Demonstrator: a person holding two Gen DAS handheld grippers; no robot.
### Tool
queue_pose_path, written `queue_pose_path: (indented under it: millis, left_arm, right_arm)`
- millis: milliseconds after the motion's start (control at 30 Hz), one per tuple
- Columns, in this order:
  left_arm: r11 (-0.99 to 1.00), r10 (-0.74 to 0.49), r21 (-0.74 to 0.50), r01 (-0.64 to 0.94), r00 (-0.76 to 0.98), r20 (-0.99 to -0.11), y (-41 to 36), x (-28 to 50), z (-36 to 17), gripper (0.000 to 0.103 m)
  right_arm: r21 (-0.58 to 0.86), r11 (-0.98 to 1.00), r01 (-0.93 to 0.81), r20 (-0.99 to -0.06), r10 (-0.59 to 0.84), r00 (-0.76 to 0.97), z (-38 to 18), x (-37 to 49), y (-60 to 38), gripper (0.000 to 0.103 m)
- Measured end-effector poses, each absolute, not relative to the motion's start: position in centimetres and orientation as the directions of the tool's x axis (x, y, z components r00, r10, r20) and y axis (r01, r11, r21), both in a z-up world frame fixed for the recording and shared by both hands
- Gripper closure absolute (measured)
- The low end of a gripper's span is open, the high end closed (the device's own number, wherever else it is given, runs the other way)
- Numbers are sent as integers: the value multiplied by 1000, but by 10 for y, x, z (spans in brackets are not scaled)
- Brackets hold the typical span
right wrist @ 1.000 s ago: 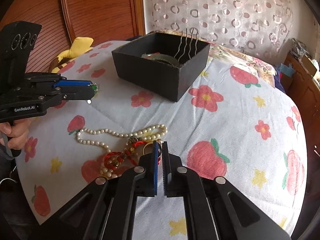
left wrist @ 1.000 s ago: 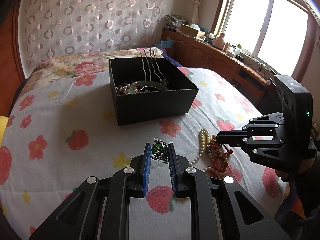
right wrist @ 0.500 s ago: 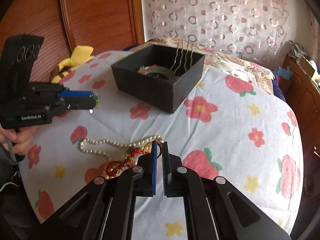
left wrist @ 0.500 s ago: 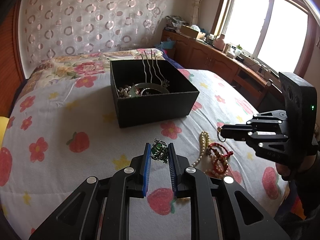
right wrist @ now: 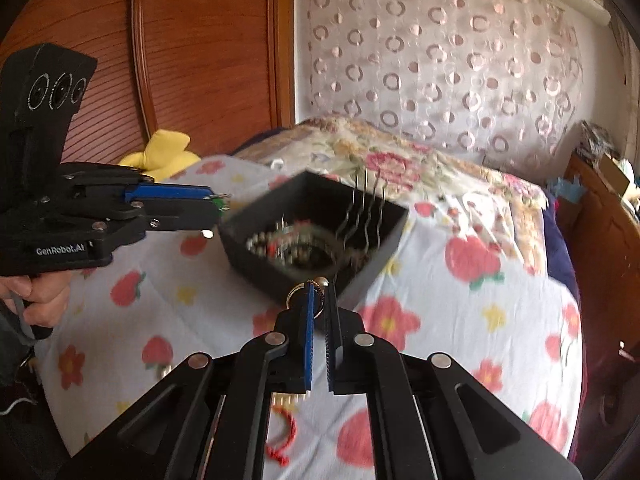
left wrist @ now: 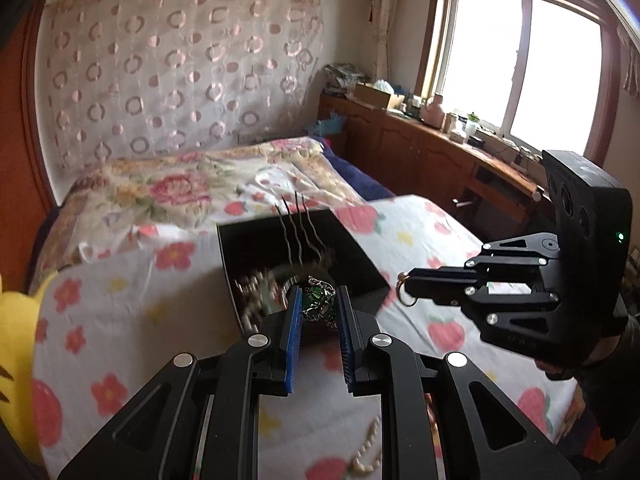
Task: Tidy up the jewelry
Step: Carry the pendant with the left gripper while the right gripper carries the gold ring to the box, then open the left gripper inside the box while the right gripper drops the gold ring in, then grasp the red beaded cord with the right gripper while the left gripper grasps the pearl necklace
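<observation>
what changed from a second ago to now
Both grippers rose off the bed and swung toward the black box. The left gripper stays shut on the green brooch; the right gripper lifted its ring off the pile. Box, pearls and red cord stayed put.

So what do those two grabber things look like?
Both are black, angular and pistol-shaped. The left gripper and right gripper have blue ridged pads and silver screws. The left one says "GenRobot.AI" in white under three round lenses; the right one has a green light.
</observation>
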State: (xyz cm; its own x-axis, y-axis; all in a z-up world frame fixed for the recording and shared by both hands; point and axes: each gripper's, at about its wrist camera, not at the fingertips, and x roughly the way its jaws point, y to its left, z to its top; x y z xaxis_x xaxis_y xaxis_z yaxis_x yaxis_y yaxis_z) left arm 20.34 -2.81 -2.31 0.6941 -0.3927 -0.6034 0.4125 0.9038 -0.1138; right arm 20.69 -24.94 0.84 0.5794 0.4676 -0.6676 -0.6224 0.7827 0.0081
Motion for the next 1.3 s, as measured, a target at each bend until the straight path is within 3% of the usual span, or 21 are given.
queue_pose_path:
  millis: [500, 600, 667, 767, 833, 867, 1100, 1300]
  left_arm:
    - [932, -319, -75, 354, 707, -631, -25, 262, -29, 87]
    - [935, -312, -75, 348, 702, -640, -24, 270, -32, 87]
    - [935, -312, -80, 344, 699, -643, -24, 273, -34, 87]
    - [937, -312, -85, 340, 699, -644, -23, 274, -34, 82]
    - [938, -310, -85, 337, 701, -643, -22, 274, -33, 64]
    - [938, -311, -86, 337, 702, -641, -21, 273, -32, 61]
    - [931, -330, -105, 349, 687, -647, -15, 240, -39, 51]
    - [933, -319, -108, 344, 647, -692, -7, 204, -66, 49]
  right_arm:
    - [24, 772, -635, -691, 472, 548, -9, 256, -223, 96]
    - [23, 772, -635, -692, 471, 548, -11, 259, -222, 87]
    - [22, 774, -633, -687, 471, 553, -10, 259, -221, 69]
    - [19, 779, -626, -680, 469, 563, -6, 256, -223, 69]
    - [15, 784, -621, -670, 468, 576, -3, 253, -227, 69]
    - [16, 785, -619, -666, 470, 579, -1, 250, -229, 69]
    - [41, 781, -624, -698, 469, 541, -8, 207, -251, 69]
    - [72, 773, -631, -755, 455, 472, -33, 164, -255, 69]
